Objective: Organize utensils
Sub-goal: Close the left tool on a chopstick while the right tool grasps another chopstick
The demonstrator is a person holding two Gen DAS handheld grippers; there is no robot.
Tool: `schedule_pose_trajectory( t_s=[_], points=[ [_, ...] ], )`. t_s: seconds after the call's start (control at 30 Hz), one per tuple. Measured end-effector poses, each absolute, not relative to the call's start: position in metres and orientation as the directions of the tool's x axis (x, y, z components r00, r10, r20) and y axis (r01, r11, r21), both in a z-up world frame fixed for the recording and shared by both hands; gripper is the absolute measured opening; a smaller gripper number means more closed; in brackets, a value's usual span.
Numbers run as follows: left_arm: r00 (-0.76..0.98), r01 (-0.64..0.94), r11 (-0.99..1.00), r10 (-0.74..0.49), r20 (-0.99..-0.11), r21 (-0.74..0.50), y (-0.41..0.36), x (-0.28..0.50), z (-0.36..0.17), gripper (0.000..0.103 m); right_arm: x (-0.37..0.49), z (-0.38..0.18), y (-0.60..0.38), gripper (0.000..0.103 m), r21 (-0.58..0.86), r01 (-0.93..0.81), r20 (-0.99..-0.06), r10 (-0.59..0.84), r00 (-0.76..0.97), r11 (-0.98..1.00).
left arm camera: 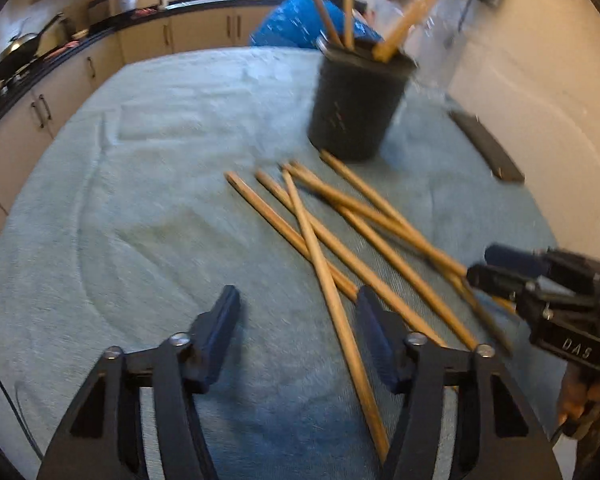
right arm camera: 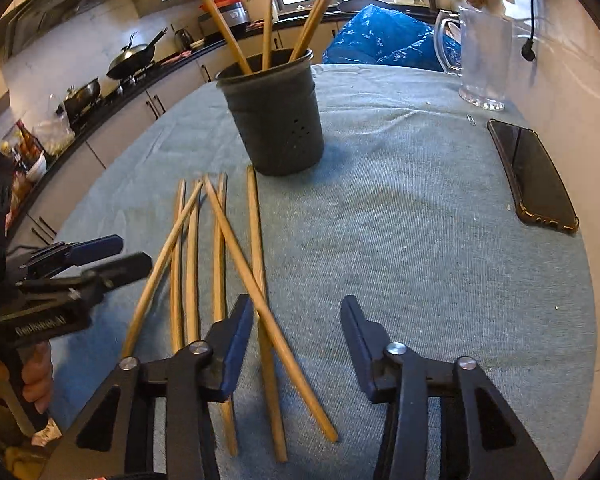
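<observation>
The loose chopsticks (right arm camera: 220,280), running near-to-far toward the black holder (right arm camera: 274,112), are flanked by the unclenched, empty left gripper (left arm camera: 296,308) and right gripper (right arm camera: 296,312).

Left wrist view motion-blurred: holder (left arm camera: 356,104) smeared, perforations barely readable. Sticks in holder (left arm camera: 346,4) cut off by top edge. Loose chopsticks (left arm camera: 332,240): near ends hidden behind left gripper (left arm camera: 296,316) frame. Phone (left arm camera: 488,146) blurred, only a dark slab. Right gripper (left arm camera: 480,266) body cut by right edge. Right wrist view: jug (right arm camera: 484,56) blurred, top cut off. Hand (right arm camera: 36,380) mostly out of frame.
</observation>
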State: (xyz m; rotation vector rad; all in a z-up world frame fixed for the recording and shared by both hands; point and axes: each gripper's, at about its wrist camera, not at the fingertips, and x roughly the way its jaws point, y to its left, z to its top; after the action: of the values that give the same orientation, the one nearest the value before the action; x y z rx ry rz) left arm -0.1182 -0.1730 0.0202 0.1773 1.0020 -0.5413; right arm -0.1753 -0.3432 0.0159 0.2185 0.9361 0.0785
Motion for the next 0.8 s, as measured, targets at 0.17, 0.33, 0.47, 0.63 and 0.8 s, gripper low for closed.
schedule_pose_trajectory(
  t_s=[0.17, 0.33, 0.47, 0.63, 0.8],
  points=[
    [0.478, 0.490, 0.872, -0.285, -0.831, -0.018, -0.175, -0.125, 0.018, 0.016, -0.176, 0.011, -0.333, 0.032, 0.187, 0.015, -0.794, 0.142, 0.591, 0.982],
    [0.458, 0.424, 0.902, -0.287, -0.841, -0.077, -0.153, -0.113, 0.021, 0.007, -0.177, 0.010, -0.336, 0.011, 0.176, 0.061, -0.809, 0.109, 0.578, 0.983],
    [0.446, 0.395, 0.913, -0.291, -0.846, -0.106, -0.129, -0.116, 0.023, 0.007, -0.189, 0.012, -0.344, 0.012, 0.181, 0.104, -0.818, 0.091, 0.568, 0.978],
    [0.421, 0.421, 0.900, -0.305, -0.854, -0.113, -0.098, -0.131, 0.024, 0.007, -0.229, 0.013, -0.355, 0.011, 0.151, 0.132, -0.841, 0.057, 0.539, 0.980],
    [0.386, 0.474, 0.875, -0.303, -0.872, -0.094, -0.089, -0.141, 0.029, 0.019, -0.254, 0.013, -0.360, 0.023, 0.127, 0.120, -0.866, 0.051, 0.497, 0.985]
  ],
)
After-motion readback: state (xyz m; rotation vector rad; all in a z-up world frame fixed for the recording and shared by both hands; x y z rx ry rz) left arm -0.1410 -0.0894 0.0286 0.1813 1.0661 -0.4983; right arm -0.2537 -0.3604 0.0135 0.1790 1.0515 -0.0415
